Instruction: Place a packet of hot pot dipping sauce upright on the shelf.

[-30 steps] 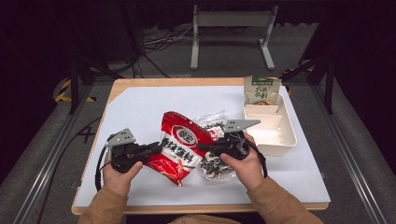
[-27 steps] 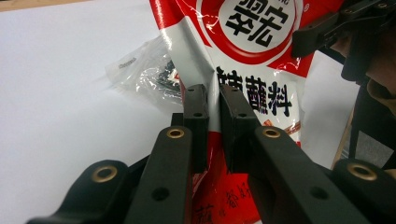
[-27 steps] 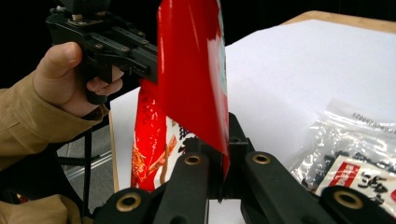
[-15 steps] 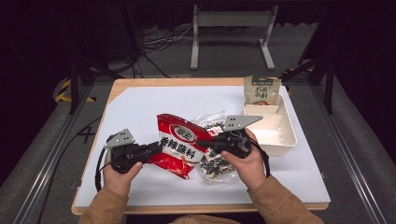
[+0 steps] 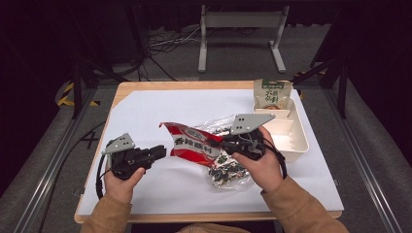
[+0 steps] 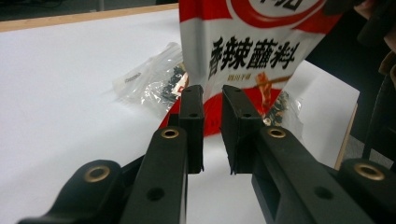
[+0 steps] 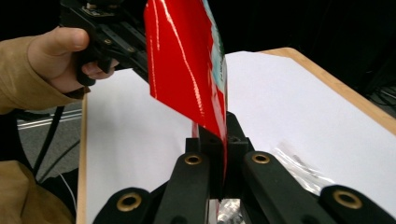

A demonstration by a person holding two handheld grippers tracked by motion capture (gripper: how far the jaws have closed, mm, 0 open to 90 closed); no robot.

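Both tools differ: right tool (image 7: 219, 140) pinches red packet (image 5: 194, 145), hiding its edge; left tool (image 6: 212, 116) spread.

Wooden bench (image 5: 145, 88) with a white sheet (image 5: 160, 111) over most of its top. Clear packet (image 5: 226, 170) of dark bits lies on the sheet, near the middle. White divided tray (image 5: 297, 141) sits at the right side, a green pouch (image 5: 272, 93) standing at its far end.

The sauce packet (image 5: 194, 144) is showing glossy red with a white band of black characters, the clear bag (image 5: 226, 167) beneath it is showing dark specks, and both are lying against the white counter (image 5: 160, 107) with its pale wood edge.
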